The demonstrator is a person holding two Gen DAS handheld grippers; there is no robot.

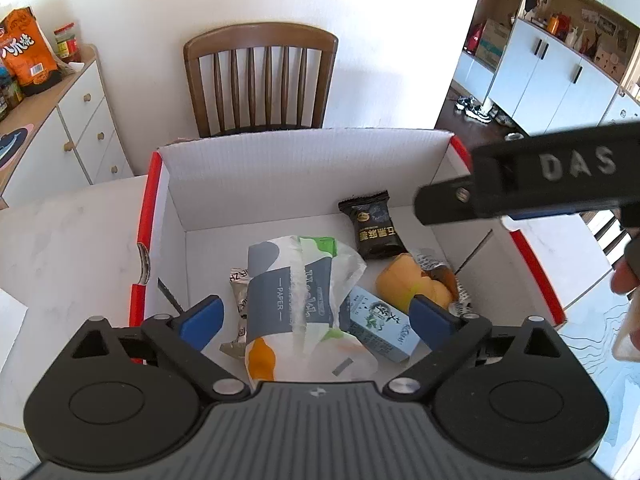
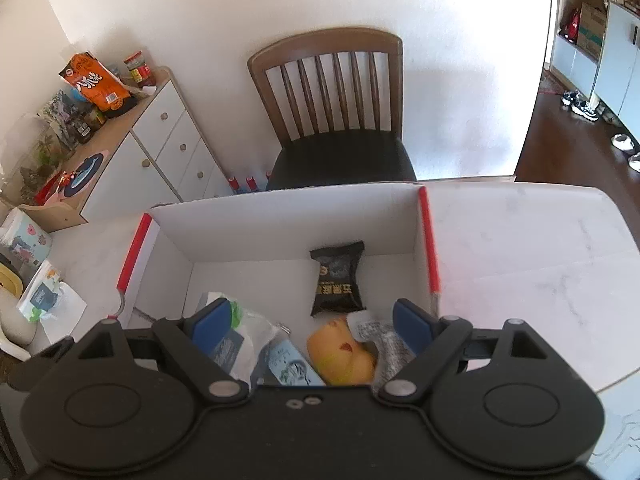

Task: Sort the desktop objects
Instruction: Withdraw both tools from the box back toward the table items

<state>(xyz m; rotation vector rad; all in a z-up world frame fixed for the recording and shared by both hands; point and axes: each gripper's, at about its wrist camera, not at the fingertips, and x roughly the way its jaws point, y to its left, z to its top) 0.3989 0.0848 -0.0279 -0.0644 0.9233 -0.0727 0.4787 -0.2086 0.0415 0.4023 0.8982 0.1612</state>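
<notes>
White corrugated cardboard box with red edges (image 1: 176, 196) sits on the pale marble tabletop (image 1: 68, 240) and holds the sorted things: a soft tissue pack in grey, white and green wrap (image 1: 296, 304), a small light-blue carton (image 1: 380, 328) just beside it, a yellow-orange pastry in clear wrap (image 1: 412, 284) and a black snack packet (image 1: 374, 232) nearer the far wall. Above the box, the left gripper (image 1: 316, 320) hangs with its blue-padded jaws spread wide, gripping nothing. Likewise the right gripper (image 2: 312, 326) hovers over the box, jaws apart and empty. Behind the tabletop stands a brown wooden chair (image 2: 332, 92)
</notes>
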